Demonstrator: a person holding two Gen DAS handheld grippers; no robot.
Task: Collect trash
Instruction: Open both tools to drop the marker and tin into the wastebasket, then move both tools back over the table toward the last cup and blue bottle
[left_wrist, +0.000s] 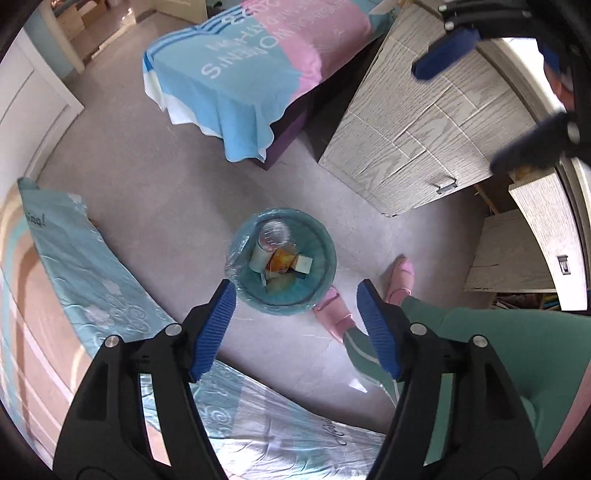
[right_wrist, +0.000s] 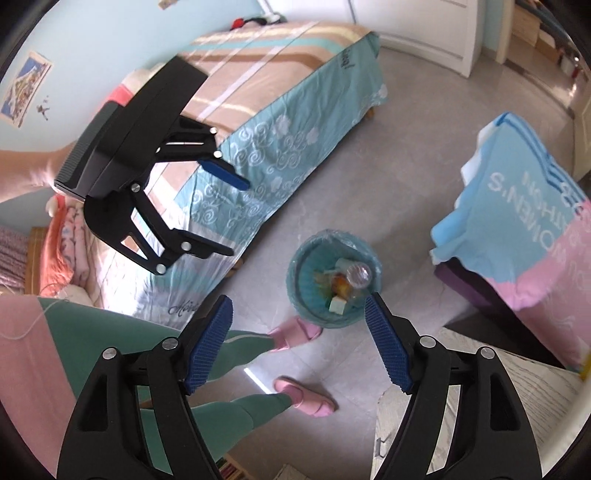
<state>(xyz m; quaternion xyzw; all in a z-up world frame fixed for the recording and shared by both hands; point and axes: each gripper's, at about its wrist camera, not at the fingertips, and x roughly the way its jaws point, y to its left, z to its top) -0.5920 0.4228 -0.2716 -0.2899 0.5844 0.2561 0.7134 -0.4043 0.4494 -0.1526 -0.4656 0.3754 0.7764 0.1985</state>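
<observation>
A round teal trash bin (left_wrist: 325, 273) with a clear liner stands on the grey floor, also in the right wrist view (right_wrist: 301, 291). Inside lie a clear plastic bottle (left_wrist: 271, 236), orange wrappers (left_wrist: 280, 260) and a small white box (left_wrist: 304, 264). My left gripper (left_wrist: 295, 291) is open and empty, high above the bin. My right gripper (right_wrist: 299, 308) is open and empty, also above the bin. The right gripper shows at the top right of the left wrist view (left_wrist: 491, 114). The left gripper shows at the left of the right wrist view (right_wrist: 236, 218).
A bed with a teal floral cover (left_wrist: 92, 258) lies on one side. A low bench under a blue and pink cloth (left_wrist: 240, 62) stands beyond the bin. A grey wood cabinet (left_wrist: 417, 122) has an open door. My feet in pink slippers (right_wrist: 295, 332) stand beside the bin.
</observation>
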